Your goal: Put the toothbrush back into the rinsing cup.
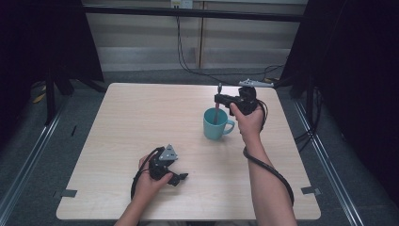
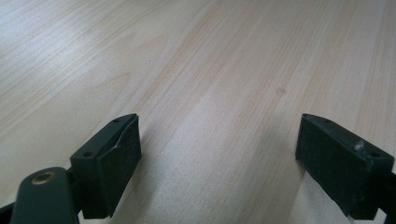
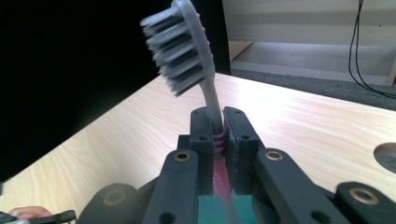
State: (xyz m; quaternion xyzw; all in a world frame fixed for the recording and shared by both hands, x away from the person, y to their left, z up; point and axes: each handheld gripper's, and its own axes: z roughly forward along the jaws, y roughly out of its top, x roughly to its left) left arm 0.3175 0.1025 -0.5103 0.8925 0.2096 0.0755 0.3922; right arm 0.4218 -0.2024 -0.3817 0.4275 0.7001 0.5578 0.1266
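Note:
A teal mug stands on the wooden table, right of centre. My right gripper hovers just above it, shut on a toothbrush whose pink handle reaches down into the mug. In the right gripper view the grey bristled toothbrush head rises above the closed right gripper, and the mug's teal rim lies below. My left gripper rests low on the table near the front edge; in the left gripper view this left gripper is open over bare wood, nothing between its fingers.
Black cables hang behind the table's far edge. Dark curtains flank both sides, and metal floor rails run along the table's left and right. A round hole in the tabletop is seen in the right gripper view.

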